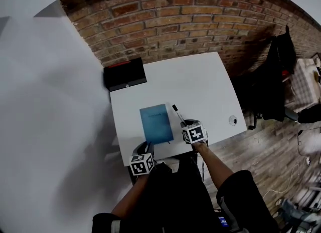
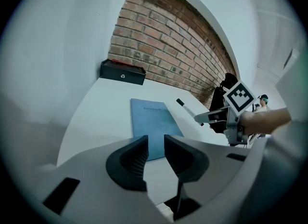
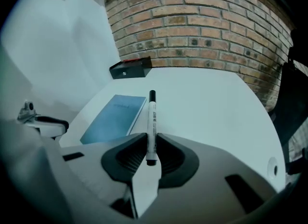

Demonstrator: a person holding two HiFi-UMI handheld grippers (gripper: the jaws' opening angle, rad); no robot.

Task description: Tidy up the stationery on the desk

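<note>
A blue notebook [image 1: 156, 123] lies flat in the middle of the white desk [image 1: 200, 84]; it also shows in the left gripper view [image 2: 153, 122] and the right gripper view [image 3: 115, 118]. My right gripper [image 1: 188, 124] is shut on a white marker with a black cap [image 3: 152, 117]. The marker [image 1: 177, 112] sticks out forward over the desk, just right of the notebook. My left gripper [image 2: 156, 147] hovers at the desk's near edge below the notebook, jaws a little apart and nothing between them. From there I see the right gripper [image 2: 211, 117] with the marker [image 2: 188, 109].
A black box with a red top edge [image 1: 125, 74] stands at the desk's far left corner, against the brick wall. A small round fitting [image 1: 233, 120] sits near the right edge. A dark garment [image 1: 278, 76] hangs beyond the desk on the right.
</note>
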